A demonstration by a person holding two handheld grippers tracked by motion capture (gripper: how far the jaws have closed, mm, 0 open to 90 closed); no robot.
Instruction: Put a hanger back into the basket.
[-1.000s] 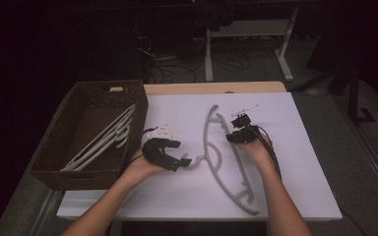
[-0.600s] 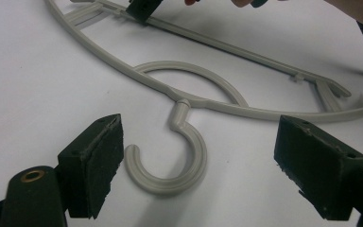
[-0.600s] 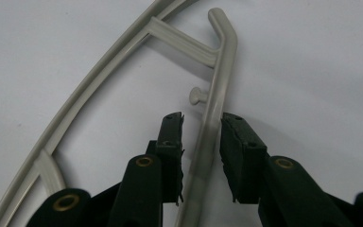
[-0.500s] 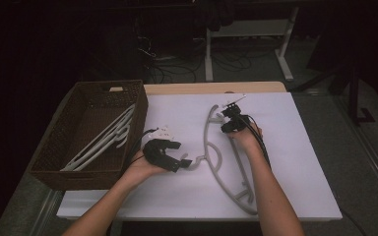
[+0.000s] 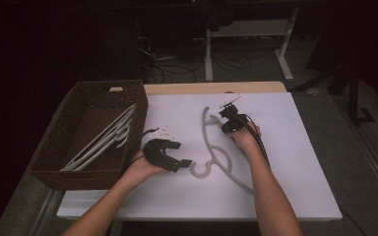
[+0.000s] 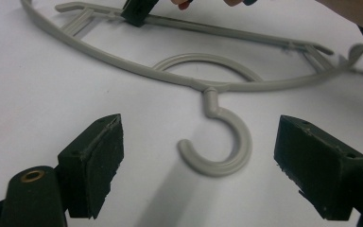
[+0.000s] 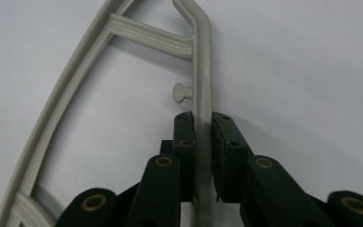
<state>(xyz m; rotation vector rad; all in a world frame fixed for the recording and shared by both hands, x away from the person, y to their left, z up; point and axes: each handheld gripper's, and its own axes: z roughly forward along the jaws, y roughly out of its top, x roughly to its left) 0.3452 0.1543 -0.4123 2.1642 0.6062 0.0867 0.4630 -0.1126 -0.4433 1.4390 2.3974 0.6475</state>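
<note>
Your right gripper (image 7: pixel 202 124) fingers clamp the hanger (image 5: pixel 215 153) bar to pin it; left gripper (image 6: pixel 217 156) fingers gape wide around its hook at 12 o'clock, ready to grab.

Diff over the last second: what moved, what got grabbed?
The right gripper moved forward and left along the grey hanger and now has its fingers shut on the straight bar near the far end. The hanger looks slightly turned. The left gripper stayed open by the hook; the basket is unchanged.
</note>
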